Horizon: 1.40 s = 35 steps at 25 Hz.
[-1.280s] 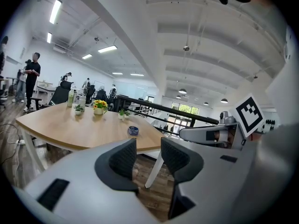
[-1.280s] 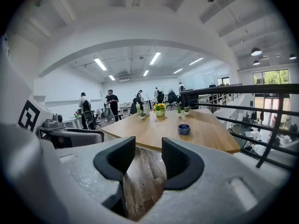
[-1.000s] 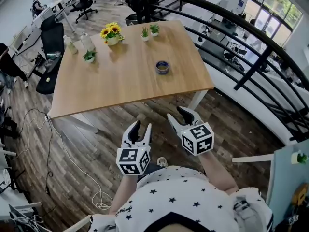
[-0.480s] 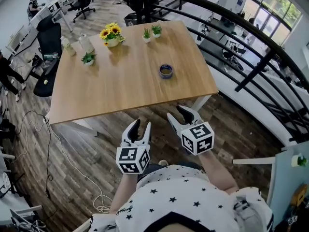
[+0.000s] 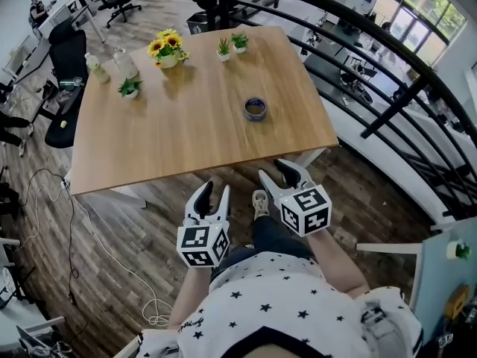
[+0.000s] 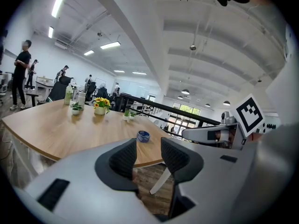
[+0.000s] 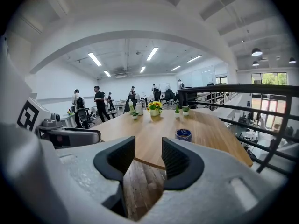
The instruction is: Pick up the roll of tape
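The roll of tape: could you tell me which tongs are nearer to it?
Right. The right tongs hang short of the table, almost in line with the roll of tape; the left tongs are further back and leftward.

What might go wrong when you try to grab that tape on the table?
The roll of tape lies flat on smooth wood, so the open right tool might nudge it and make it slide instead of gripping. It and the left tool hang short of the table, so a long, stretched reach could miss.
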Available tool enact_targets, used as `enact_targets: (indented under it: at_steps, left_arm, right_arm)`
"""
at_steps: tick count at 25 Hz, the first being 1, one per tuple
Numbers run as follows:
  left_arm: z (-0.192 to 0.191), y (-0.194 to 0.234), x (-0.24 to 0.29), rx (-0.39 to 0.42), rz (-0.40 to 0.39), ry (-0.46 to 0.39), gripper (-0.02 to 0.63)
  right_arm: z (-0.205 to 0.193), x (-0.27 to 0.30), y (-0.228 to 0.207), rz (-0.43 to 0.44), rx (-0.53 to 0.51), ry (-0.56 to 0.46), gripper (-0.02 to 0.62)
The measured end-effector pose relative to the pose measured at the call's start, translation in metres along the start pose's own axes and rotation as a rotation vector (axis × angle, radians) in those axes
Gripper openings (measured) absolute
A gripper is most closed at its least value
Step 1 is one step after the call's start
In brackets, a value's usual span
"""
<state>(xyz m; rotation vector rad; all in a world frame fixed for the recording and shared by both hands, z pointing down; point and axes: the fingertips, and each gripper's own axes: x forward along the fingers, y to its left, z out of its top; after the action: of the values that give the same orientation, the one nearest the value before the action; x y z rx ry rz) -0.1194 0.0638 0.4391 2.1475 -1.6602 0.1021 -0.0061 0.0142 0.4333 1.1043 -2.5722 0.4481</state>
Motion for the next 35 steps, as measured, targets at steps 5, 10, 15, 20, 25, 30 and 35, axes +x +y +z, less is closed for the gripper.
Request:
enact_targets:
  at_steps: [5,10,15,20,25,30,35]
  left_arm:
    - [0.002,0.012,0.027,-0.008,0.01,0.012,0.144]
    - [0.014,0.026,0.062,-0.012,0.017,0.021,0.144]
    - [0.029,0.037,0.099,-0.019,0.031,0.026,0.144]
    - [0.041,0.041,0.134,-0.015,0.03,0.043,0.144]
    - [0.048,0.048,0.162,-0.024,0.043,0.06,0.144]
    - [0.049,0.052,0.186,-0.038,0.048,0.08,0.144]
    - [0.047,0.058,0.205,-0.045,0.054,0.101,0.144]
  right_arm:
    - [0.004,0.026,-0.023,-0.006,-0.003,0.013,0.16]
    - [0.019,0.058,-0.048,-0.009,-0.014,0.023,0.16]
    - [0.03,0.089,-0.078,-0.01,-0.016,0.047,0.16]
    - [0.041,0.115,-0.107,-0.017,-0.008,0.061,0.16]
    - [0.043,0.14,-0.133,-0.02,-0.006,0.093,0.16]
    - [0.041,0.16,-0.155,-0.024,-0.004,0.123,0.16]
    - [0.03,0.182,-0.17,-0.021,-0.001,0.164,0.16]
